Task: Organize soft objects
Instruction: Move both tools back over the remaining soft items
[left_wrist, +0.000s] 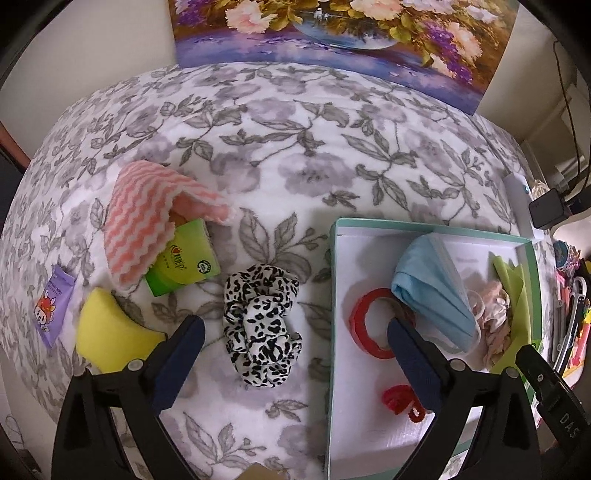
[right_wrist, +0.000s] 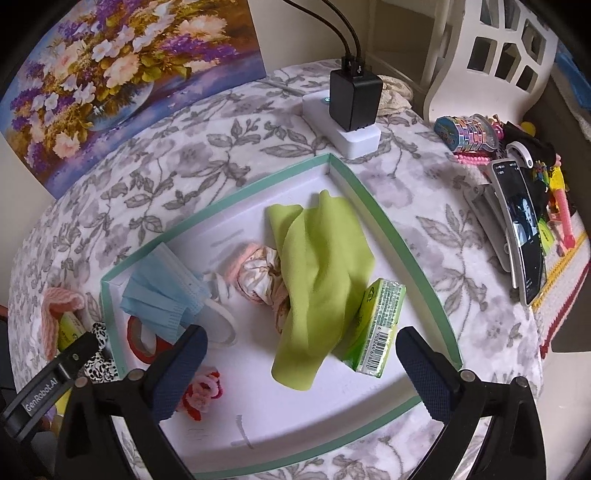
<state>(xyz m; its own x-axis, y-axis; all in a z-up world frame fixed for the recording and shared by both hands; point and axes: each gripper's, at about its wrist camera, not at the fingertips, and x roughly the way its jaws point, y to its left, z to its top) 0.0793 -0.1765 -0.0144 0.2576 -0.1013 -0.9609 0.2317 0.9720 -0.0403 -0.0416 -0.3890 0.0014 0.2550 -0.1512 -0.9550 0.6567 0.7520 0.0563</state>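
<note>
My left gripper (left_wrist: 295, 334) is open and empty above a black-and-white leopard scrunchie (left_wrist: 263, 325) lying on the floral blanket. To its left lie a yellow sponge (left_wrist: 110, 336), a pink zigzag cloth (left_wrist: 147, 225) draped over a green tissue pack (left_wrist: 184, 262), and a purple packet (left_wrist: 51, 306). My right gripper (right_wrist: 301, 349) is open and empty over the white box with a green rim (right_wrist: 399, 240). In the box lie a green cloth (right_wrist: 321, 273), a green tissue pack (right_wrist: 376, 328), a blue face mask (right_wrist: 162, 291), a pink scrunchie (right_wrist: 266, 280), red tape (right_wrist: 140, 343) and a red pipe-cleaner piece (right_wrist: 199, 398).
A flower painting (left_wrist: 351, 33) leans against the wall at the back. A white power strip with a black charger (right_wrist: 351, 107) sits behind the box. A phone on a stand (right_wrist: 521, 229), tape rolls (right_wrist: 469, 129) and toys crowd the right side, beside a white chair (right_wrist: 491, 55).
</note>
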